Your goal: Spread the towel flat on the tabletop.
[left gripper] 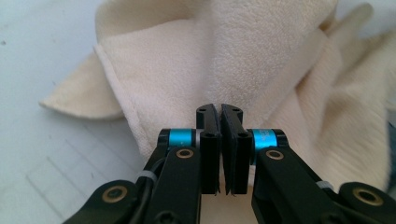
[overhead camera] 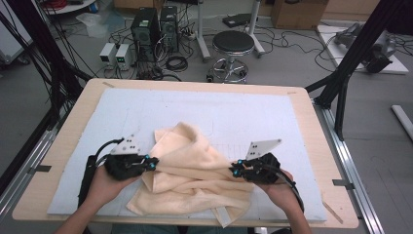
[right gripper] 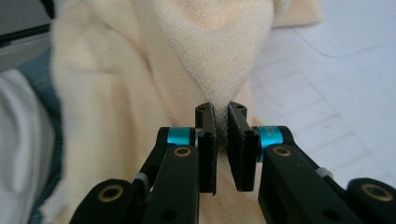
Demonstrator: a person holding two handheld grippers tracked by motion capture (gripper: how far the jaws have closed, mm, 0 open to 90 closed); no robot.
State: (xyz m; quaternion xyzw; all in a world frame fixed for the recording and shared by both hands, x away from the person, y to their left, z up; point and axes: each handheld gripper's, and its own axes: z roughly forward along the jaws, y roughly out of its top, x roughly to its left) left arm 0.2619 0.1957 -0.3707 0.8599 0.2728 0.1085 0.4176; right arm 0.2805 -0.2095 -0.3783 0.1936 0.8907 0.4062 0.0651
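Note:
A cream towel [overhead camera: 195, 163] lies crumpled on the pale blue mat [overhead camera: 234, 112], near the table's front edge. My left gripper [overhead camera: 154, 164] is at the towel's left side. In the left gripper view its jaws [left gripper: 220, 112] are pressed together on a fold of the towel [left gripper: 243, 56]. My right gripper [overhead camera: 234, 169] is at the towel's right side. In the right gripper view its jaws [right gripper: 220, 109] pinch a corner of the towel [right gripper: 210, 46], which rises from them in a taut cone. The cloth hangs stretched between the two grippers.
The mat covers a wooden table [overhead camera: 311, 122] with a bare rim. Black frame posts [overhead camera: 350, 53] stand at the right and left of it. Beyond the far edge are a stool [overhead camera: 233, 44] and computer towers [overhead camera: 146, 24] on the floor.

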